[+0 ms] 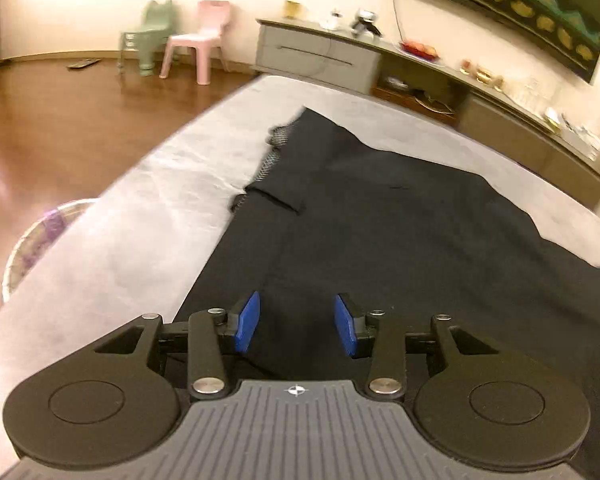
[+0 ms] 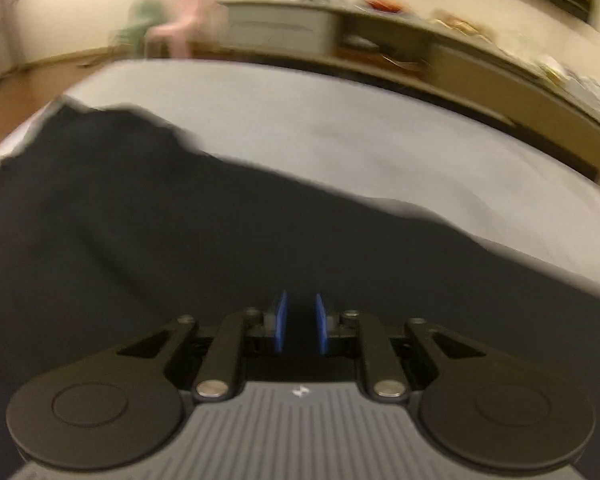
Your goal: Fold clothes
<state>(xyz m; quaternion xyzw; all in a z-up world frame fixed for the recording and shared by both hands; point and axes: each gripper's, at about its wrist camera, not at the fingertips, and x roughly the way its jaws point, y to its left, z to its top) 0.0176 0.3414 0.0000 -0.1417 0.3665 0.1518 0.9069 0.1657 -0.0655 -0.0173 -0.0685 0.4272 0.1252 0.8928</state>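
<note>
A black garment [image 1: 380, 216] lies spread, unfolded, on the grey bed [image 1: 140, 208] — left gripper [image 1: 296, 322] jaws wide, right gripper [image 2: 299, 322] jaws narrow, both empty above it — folding yet to begin

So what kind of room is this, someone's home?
Most likely a living room in a family home. A long grey low cabinet cluttered with ornaments runs along the wall beneath a large dark framed picture, and a small pink plastic child's chair stands on the brown wooden floor.

No legible text or labels anywhere.
</note>
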